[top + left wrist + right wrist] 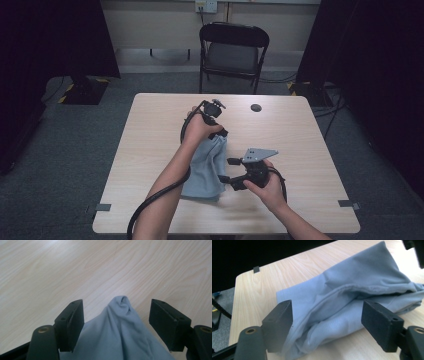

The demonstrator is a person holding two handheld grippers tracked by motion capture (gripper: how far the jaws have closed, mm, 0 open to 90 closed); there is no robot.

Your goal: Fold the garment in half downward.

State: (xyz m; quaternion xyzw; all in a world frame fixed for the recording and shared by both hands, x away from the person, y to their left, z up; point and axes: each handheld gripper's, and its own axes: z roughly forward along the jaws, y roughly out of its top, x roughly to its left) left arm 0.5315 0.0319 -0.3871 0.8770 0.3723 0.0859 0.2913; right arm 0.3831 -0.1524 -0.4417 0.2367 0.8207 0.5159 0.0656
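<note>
A grey-blue cloth point(207, 167) lies folded lengthwise on the wooden table point(150, 130). My left gripper point(220, 134) hangs over its far end, pointing down. Its jaws stand open in the left gripper view point(117, 307), and a raised peak of the cloth point(120, 335) stands between them without touching the pads. My right gripper point(230, 170) sits low at the cloth's near right side, aimed at it. Its jaws are open point(327, 310), with the bunched folds of the cloth point(362, 282) just beyond and partly between them, not pressed.
A black folding chair point(232, 50) stands behind the table's far edge. A small dark round disc point(256, 107) lies on the far right of the tabletop. Tape marks point(103, 207) sit at the near corners. Dark curtains flank both sides.
</note>
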